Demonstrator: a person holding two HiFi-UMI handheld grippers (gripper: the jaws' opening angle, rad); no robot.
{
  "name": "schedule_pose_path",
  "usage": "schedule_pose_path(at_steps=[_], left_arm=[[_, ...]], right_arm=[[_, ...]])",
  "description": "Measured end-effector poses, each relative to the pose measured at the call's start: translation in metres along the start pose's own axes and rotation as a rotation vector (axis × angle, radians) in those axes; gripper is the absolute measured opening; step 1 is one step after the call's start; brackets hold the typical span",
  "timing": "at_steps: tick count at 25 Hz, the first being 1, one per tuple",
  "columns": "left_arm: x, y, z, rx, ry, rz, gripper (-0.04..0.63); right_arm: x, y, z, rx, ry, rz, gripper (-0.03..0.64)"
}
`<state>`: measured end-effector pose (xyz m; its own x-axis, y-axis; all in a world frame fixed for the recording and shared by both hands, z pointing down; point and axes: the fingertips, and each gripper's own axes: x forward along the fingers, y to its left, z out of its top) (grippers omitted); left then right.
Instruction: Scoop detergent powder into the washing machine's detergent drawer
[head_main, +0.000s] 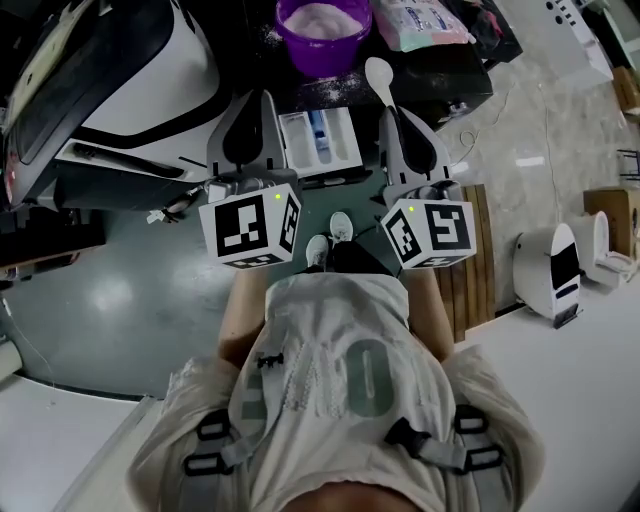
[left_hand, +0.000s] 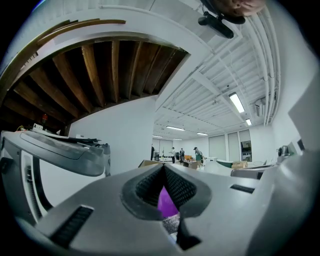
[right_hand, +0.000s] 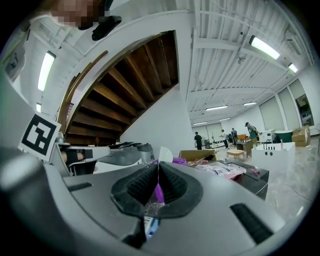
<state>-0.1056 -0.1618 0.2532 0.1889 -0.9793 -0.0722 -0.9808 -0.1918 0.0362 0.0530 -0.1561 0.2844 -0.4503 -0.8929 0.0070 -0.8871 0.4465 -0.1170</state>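
A purple tub (head_main: 322, 30) of white detergent powder stands on a dark, powder-dusted surface at the top of the head view. Below it the washing machine's detergent drawer (head_main: 320, 140) stands pulled out, with a blue insert, between my two grippers. My right gripper (head_main: 392, 110) is shut on the handle of a white spoon (head_main: 380, 78), whose bowl points toward the tub. In the right gripper view the spoon's bowl (right_hand: 165, 154) rises just above the closed jaws. My left gripper (head_main: 263, 98) is shut on nothing, left of the drawer. The tub (left_hand: 165, 202) shows as a purple sliver below its pads.
The white and black washing machine (head_main: 120, 90) fills the upper left. A pack of wipes (head_main: 420, 22) lies right of the tub. A wooden pallet (head_main: 470, 270) and a white appliance (head_main: 550, 270) are on the floor at right. Several people stand far off in the hall.
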Motion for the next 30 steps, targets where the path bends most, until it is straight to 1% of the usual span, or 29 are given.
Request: schedule_pose_path(at_steps=[4,7,17,21,30], left_arm=[[0.015,0.003,0.004,-0.012,-0.014,0.030,0.020],[0.027,0.000,0.004,-0.022,-0.023,0.038,0.020],[0.073,0.004,0.000,-0.014,-0.019,0.065,0.020],[0.090,0.010,0.005,-0.007,-0.013,0.077,0.020],[0.118,0.026,0.026,0.005,0.024,0.104,0.020]], right_arm=[[0.016,-0.011,0.004,-0.004,0.001,0.022,0.011],[0.027,-0.020,0.005,-0.001,0.002,0.036,0.011],[0.071,-0.045,0.002,0.005,0.021,0.075,0.012],[0.091,-0.052,0.010,0.008,0.025,0.084,0.012],[0.124,-0.060,0.045,-0.022,0.040,0.091,0.011]])
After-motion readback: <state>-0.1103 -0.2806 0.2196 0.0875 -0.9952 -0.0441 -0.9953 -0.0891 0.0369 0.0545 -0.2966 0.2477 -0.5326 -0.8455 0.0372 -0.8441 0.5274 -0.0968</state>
